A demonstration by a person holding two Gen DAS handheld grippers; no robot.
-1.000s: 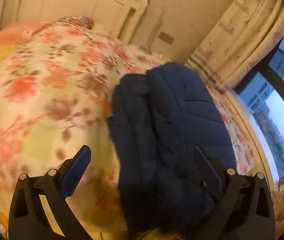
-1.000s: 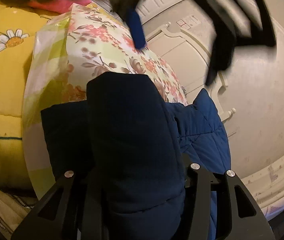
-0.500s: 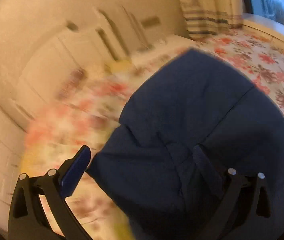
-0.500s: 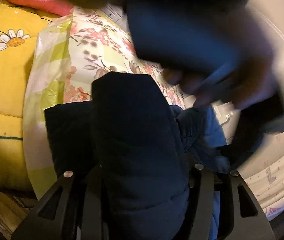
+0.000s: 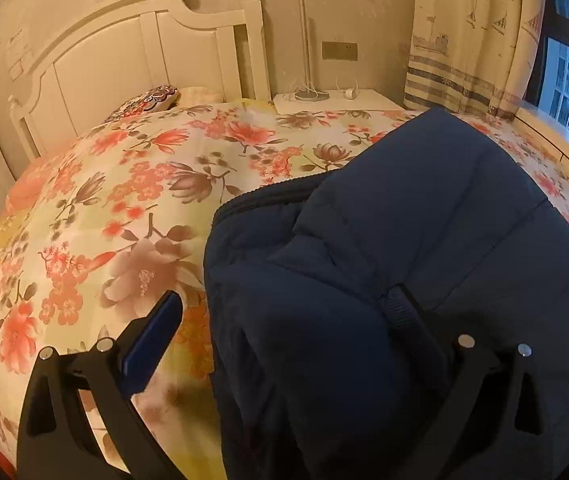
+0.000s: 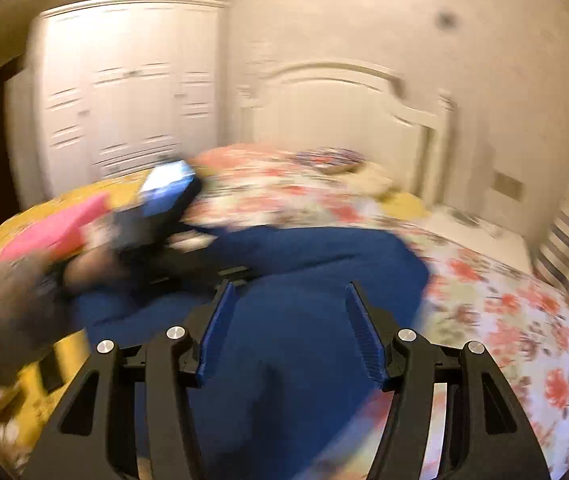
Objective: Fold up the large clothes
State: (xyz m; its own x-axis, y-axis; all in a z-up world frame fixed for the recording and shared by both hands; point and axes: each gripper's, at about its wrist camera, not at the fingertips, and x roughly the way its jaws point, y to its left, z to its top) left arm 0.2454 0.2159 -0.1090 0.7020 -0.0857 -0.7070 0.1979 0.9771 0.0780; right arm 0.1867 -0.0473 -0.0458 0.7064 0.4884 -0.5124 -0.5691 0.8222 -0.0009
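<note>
Jacket (image 5: 424, 240) folded on the quilt (image 5: 132, 208), our left gripper (image 5: 284, 320) spread wide across its edge, our right gripper (image 6: 290, 328) parted above it, gripping nothing.

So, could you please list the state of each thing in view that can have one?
Navy padded jacket: folded into a bundle, lying on the bed.
Left claw: open, jacket edge between its fingers.
Right claw: open, above the jacket, view blurred.
Floral bedspread: spread flat.
Curtain: drawn aside, window showing.
</note>
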